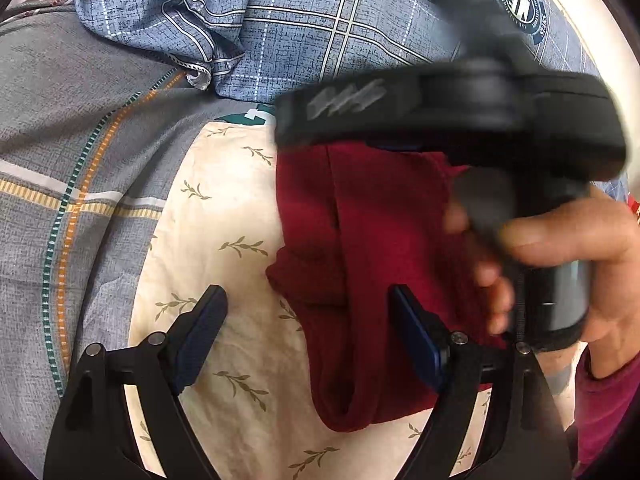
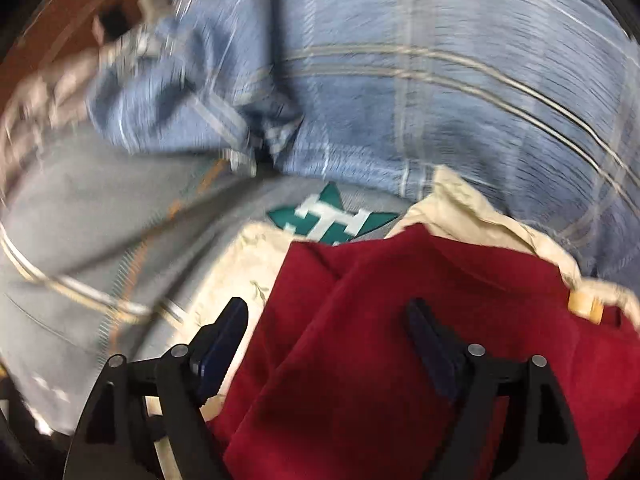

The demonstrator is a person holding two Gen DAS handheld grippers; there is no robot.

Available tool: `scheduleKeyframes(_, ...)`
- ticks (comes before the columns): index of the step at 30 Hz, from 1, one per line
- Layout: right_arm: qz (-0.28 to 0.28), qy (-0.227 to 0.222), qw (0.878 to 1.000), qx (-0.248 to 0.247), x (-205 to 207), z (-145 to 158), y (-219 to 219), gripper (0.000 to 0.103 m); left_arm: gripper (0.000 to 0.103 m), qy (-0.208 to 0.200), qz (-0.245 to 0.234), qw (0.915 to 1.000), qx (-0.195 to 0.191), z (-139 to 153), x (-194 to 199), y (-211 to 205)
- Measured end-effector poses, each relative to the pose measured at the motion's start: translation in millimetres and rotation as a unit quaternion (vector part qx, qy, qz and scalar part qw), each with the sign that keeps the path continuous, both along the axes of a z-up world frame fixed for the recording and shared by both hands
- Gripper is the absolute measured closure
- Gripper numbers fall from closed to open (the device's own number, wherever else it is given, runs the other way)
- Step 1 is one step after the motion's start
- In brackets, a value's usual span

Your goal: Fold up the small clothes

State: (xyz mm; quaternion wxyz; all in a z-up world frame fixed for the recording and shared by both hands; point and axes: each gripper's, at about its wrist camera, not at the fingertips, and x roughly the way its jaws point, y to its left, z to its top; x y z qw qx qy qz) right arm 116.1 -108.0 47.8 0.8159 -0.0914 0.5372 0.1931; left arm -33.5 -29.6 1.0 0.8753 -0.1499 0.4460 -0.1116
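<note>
Though bunched into soft folds, dark red knit garment (image 1: 360,240) between 2 wide-open, empty grippers' fingers (image 1: 208,320).

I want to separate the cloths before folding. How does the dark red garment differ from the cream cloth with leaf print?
The dark red garment is plain, while the cream cloth carries small olive leaf sprigs. The dark red garment lies on top, bunched into folds; the cream cloth lies beneath it and looks mostly flat, though its far edge is crumpled in the right wrist view. Both rest on the checked bedding.
</note>
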Motion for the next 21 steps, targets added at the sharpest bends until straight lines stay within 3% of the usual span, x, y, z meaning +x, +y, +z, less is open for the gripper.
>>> scheduleKeyframes(2,0.011,-0.006,0.999,-0.049,1.1,-13.0,11.5,0.018,0.019,-0.001,0.002,1.0,0.002,-0.4,0.1,-1.2)
scheduleKeyframes(4,0.016,-0.026,0.998,-0.06,-2.2,-16.6,14.1,0.021,0.018,-0.001,0.003,1.0,0.004,-0.3,-0.5,-2.8)
scheduleKeyframes(7,0.016,-0.052,0.997,-0.057,-10.8,-11.9,9.8,0.047,0.018,0.002,0.004,1.0,0.002,-0.7,1.4,-4.4)
scheduleKeyframes(9,0.008,-0.067,0.997,-0.039,-18.3,-2.6,-0.1,0.075,0.017,0.003,0.006,1.0,0.0,-1.2,3.3,-3.8)
scheduleKeyframes(11,0.001,-0.065,0.998,-0.007,-24.1,6.8,-11.3,0.085,0.017,0.001,0.007,1.0,0.003,-1.6,4.9,-6.2)
scheduleKeyframes(16,-0.008,-0.081,0.996,0.039,-42.7,37.8,-41.3,0.088,0.017,-0.001,0.006,0.9999,0.009,-4.8,13.7,-7.5)
scheduleKeyframes(21,-0.023,-0.069,0.994,0.084,-41.9,56.9,-64.1,0.089,0.018,-0.016,-0.006,0.9998,-0.013,-2.3,14.9,-8.5)
